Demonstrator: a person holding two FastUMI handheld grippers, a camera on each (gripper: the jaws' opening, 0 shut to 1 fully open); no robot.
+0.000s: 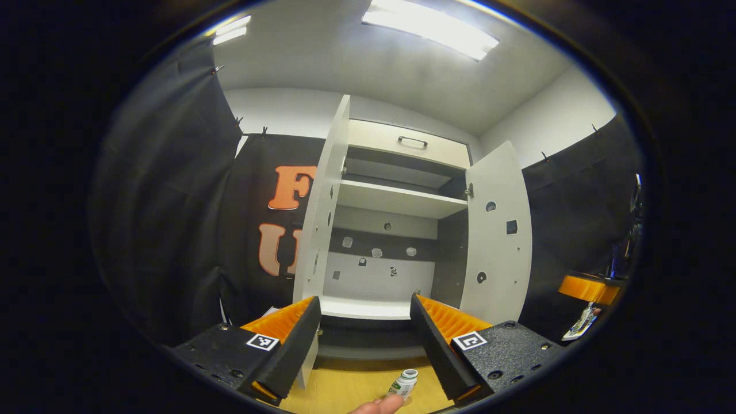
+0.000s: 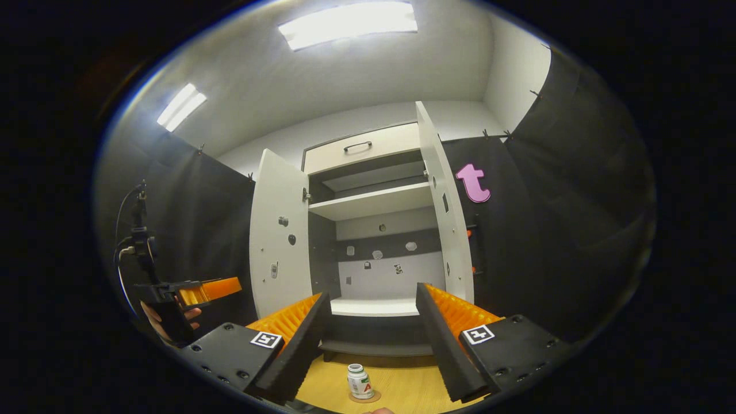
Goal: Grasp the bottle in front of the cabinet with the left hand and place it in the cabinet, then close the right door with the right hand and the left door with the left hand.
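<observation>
Cabinet [image 2: 374, 201]: white, both doors swung wide, shelf across the middle, drawer with handle on top. Left door [image 2: 279, 230] and right door [image 2: 445, 213] both stand open. Bottle [image 2: 359, 382]: small, white cap, upright on a round mat on the table [image 2: 402, 391], in front of the cabinet, outside it. Left gripper [image 1: 365, 339]: jaws open, empty, facing the cabinet interior, bottle [image 1: 404, 384] low between them. Right gripper [image 2: 374, 339]: jaws open, empty, raised over the bottle.

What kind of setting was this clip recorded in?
Probably an indoor recording booth, not a home: black cloth walls surround a white cabinet with both doors open, a small bottle stands on the wooden floor, under ceiling strip lights.
</observation>
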